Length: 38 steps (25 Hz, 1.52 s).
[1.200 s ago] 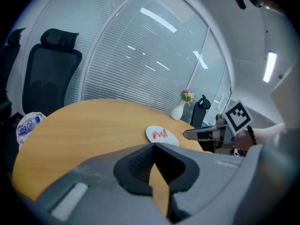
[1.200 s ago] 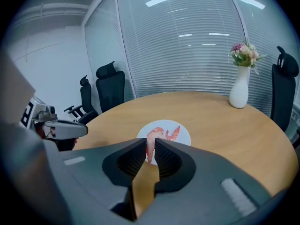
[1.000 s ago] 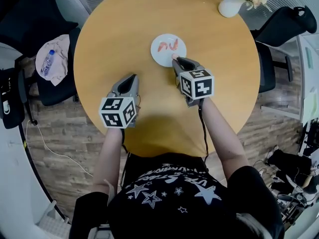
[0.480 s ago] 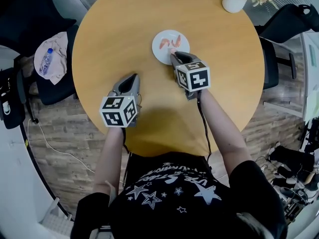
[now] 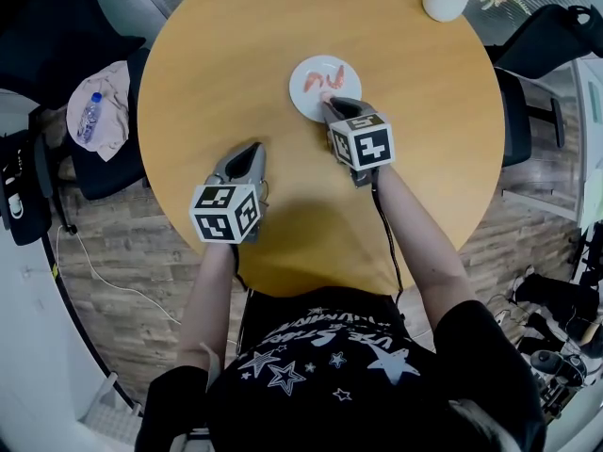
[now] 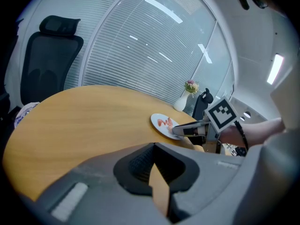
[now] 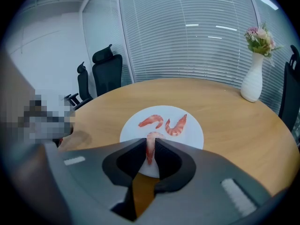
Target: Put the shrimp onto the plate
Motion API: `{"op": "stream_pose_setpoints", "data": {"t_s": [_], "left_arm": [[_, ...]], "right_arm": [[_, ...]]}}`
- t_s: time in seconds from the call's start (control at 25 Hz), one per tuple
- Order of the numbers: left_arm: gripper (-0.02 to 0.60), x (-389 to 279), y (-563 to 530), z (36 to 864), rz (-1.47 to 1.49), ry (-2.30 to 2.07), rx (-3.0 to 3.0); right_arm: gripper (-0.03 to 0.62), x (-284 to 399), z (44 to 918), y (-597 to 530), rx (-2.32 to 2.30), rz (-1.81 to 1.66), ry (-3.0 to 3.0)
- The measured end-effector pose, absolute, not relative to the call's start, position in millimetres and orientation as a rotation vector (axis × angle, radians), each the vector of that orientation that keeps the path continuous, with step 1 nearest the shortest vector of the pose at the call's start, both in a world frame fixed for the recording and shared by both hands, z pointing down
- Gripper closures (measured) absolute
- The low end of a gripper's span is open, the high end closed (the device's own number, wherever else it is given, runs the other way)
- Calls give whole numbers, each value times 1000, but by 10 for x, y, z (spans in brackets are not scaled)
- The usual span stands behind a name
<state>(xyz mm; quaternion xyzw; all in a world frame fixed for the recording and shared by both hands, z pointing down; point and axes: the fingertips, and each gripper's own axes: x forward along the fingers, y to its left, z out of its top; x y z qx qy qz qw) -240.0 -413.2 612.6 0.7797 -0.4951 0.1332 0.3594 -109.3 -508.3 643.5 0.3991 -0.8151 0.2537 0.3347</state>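
shrimp [image 7: 151, 139] in right gripper [image 7: 150, 147] — clamped, over plate [image 7: 194, 132]

White vase of flowers [image 5: 445, 2], black office chair [image 6: 47, 64], water bottle [image 5: 89, 118]

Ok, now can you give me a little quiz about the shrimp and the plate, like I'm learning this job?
1. How many shrimp lie on the plate, not held by anything?
2. True or false: the left gripper has nothing between its jaws.
3. What is between the jaws of the right gripper? A) a spoon B) a shrimp C) a cup

Key: 1. Two. 2. True. 3. B, and it hangs over the near edge of the plate.
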Motion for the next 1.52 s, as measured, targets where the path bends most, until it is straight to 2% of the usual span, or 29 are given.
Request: {"op": "stream_pose_setpoints", "data": {"t_s": [0.72, 0.96, 1.52], "left_arm": [[580, -2274, -3982, 6133, 362, -1248, 2022], [580, -2318, -3953, 6107, 358, -1260, 2015], [580, -2301, -3735, 5822, 343, -1316, 2032]], "right_arm": [[531, -1149, 6480, -5121, 1021, 617, -2096], [496, -1132, 6466, -5092, 1029, 650, -2085], [491, -931, 5993, -4827, 1111, 676, -2167]]}}
